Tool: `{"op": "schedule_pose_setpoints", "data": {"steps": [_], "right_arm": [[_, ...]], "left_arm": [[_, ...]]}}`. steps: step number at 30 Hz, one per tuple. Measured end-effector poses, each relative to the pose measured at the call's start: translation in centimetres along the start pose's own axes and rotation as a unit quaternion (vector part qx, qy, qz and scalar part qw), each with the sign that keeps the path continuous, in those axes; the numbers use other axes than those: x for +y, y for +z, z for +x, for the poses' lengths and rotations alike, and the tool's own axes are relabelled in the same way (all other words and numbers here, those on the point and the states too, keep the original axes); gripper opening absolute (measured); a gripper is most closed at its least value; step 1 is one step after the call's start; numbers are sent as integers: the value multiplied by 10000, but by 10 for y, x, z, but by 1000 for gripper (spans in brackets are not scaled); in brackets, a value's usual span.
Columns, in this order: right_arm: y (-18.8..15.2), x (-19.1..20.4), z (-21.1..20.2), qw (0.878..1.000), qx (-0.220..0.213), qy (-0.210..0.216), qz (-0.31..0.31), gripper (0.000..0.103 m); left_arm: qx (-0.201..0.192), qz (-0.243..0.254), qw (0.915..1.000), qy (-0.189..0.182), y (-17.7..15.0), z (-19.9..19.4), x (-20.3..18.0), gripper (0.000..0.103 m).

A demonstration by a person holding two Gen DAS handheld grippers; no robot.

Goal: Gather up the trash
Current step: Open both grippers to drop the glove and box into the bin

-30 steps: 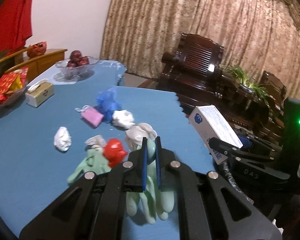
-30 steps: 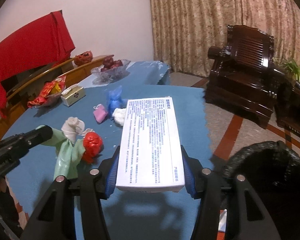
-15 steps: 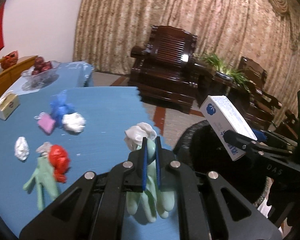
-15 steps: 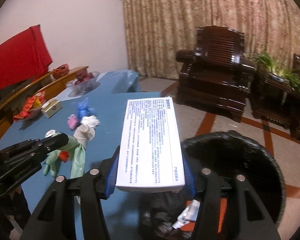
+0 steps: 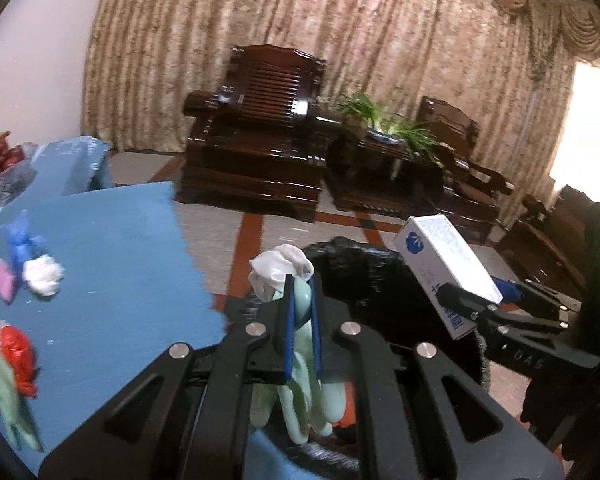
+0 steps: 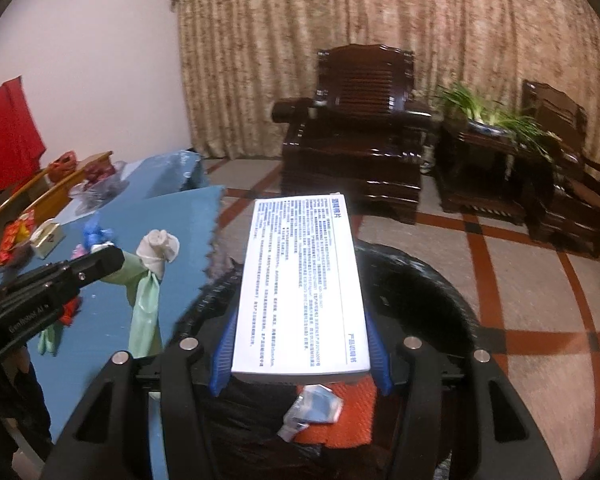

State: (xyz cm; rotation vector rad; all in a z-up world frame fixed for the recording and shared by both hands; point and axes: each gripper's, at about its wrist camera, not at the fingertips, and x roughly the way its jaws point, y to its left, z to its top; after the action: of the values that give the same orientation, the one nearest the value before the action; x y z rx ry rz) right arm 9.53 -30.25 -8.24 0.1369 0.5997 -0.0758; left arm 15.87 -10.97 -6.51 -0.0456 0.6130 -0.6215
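Note:
My left gripper (image 5: 301,292) is shut on a pale green rubber glove (image 5: 305,396) with a white cuff (image 5: 280,272); the glove hangs over the rim of a black-lined trash bin (image 5: 364,264). My right gripper (image 6: 300,344) is shut on a flat white printed box (image 6: 300,280), held above the bin's opening (image 6: 428,292). In the left wrist view the same box (image 5: 444,268) and right gripper (image 5: 464,304) hover at the right. In the right wrist view the gloved left gripper (image 6: 112,264) sits at the left, the glove (image 6: 144,308) dangling.
On the blue table (image 5: 112,264) lie a second green glove (image 5: 8,396), a red wrapper (image 5: 18,356), a white wad (image 5: 42,276), a pink piece (image 5: 4,284) and a blue bag (image 5: 18,240). The bin holds trash (image 6: 312,408). Dark wooden armchairs (image 5: 256,136) stand behind.
Both grippers have swung right, off the table to above the trash bin, each keeping its load. The table litter has slid to the left of the views.

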Motion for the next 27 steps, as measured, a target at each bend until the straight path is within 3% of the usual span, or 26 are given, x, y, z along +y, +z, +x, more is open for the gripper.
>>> {"op": "schedule_pose_setpoints", "data": {"steps": [8,15,17,18,19,22,24,25,27], "right_arm": [[-12,-33,4,9995,126,-232,190,54],[-25,-43,10,9988,283,-308,253,55],[-28,-47,12,9986,319,-320,289,56],[-29,-47,12,9984,325,-342,311,65],[-30,-47,12,9983,317,-373,325,70],[-32,-50,11,9981,285,-421,341,79],[-32,-51,8,9980,229,-447,375,89],[-32,-52,6,9980,181,-442,406,96],[-31,-52,3,9982,83,-404,436,97]], "left_arm": [[231,167,9992,-298,-9,36,-30,6],[437,272,9979,-404,-15,52,-35,8],[508,275,9975,-413,-15,54,-34,17],[525,234,9974,-429,-16,54,-33,23],[540,222,9975,-398,-16,54,-32,34],[515,235,9979,-321,-16,51,-30,40],[484,205,9983,-268,-16,46,-27,50],[444,188,9986,-219,-17,42,-24,60],[358,175,9992,-75,-16,33,-19,76]]}}
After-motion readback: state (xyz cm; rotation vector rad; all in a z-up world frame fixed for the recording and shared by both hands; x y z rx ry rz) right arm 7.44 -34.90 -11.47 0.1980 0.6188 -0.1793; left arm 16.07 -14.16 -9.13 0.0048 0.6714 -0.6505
